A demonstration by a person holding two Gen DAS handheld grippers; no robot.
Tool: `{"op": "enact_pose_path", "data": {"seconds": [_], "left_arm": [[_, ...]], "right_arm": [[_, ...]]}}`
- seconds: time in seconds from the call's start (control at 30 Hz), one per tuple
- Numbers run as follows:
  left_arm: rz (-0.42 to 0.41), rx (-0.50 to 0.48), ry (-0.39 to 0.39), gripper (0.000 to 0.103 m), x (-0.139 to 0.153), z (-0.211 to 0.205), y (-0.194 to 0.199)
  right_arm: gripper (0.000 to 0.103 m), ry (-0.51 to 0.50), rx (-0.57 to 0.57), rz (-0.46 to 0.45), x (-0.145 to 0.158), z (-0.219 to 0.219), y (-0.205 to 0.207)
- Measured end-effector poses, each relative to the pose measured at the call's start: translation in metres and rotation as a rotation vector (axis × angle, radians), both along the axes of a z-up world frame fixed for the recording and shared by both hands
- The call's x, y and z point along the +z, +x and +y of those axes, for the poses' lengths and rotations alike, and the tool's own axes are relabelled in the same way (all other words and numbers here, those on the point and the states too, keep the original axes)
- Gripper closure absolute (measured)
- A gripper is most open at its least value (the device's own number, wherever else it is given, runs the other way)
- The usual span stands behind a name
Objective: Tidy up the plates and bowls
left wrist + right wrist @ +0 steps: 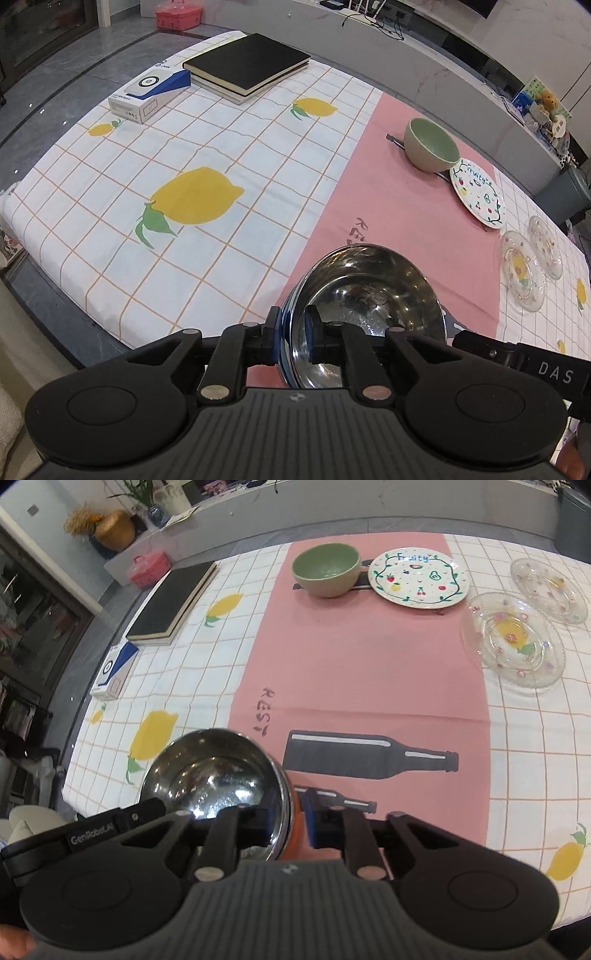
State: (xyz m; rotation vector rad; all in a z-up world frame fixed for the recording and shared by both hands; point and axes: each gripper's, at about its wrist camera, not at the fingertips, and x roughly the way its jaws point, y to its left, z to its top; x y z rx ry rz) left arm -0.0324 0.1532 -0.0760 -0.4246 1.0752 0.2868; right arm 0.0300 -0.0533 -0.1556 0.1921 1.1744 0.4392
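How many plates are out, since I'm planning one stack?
3: a white ceramic plate with fruit drawings beside the green bowl, and two clear glass plates on the checked cloth to its right. None seems hidden.

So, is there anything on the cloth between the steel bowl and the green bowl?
Nothing visible does. Both the left gripper and the right gripper clamp the steel bowl's rim, and only bare pink cloth lies between it and the green bowl. The fruit plate sits to the green bowl's right.
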Motion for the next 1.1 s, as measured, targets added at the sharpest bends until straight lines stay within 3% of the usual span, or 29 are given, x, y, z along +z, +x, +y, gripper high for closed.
{"op": "enact_pose_path", "data": {"seconds": [0.07,0.53,0.83,0.97,1.1], "left_arm": [[-0.001,-0.005,0.011,0.090,0.000,-0.001,0.001],[-0.006,-0.008,0.023,0.090,0.000,-0.001,0.002],[-0.014,-0.009,0.013,0.091,0.001,0.002,0.003],[-0.061,-0.018,0.031,0.091,0.015,0.003,0.006],[-0.101,-0.061,0.056,0.091,0.030,-0.003,0.018]], "right_arm": [[0.100,0.010,0.004,0.023,-0.005,0.001,0.002],[0.100,0.053,0.017,0.088,-0.024,0.005,0.007],[0.094,0.065,0.015,0.055,-0.009,-0.001,0.009],[0.080,0.081,-0.001,0.038,-0.002,-0.007,0.011],[0.078,0.092,-0.020,0.019,0.005,-0.014,0.015]]}}
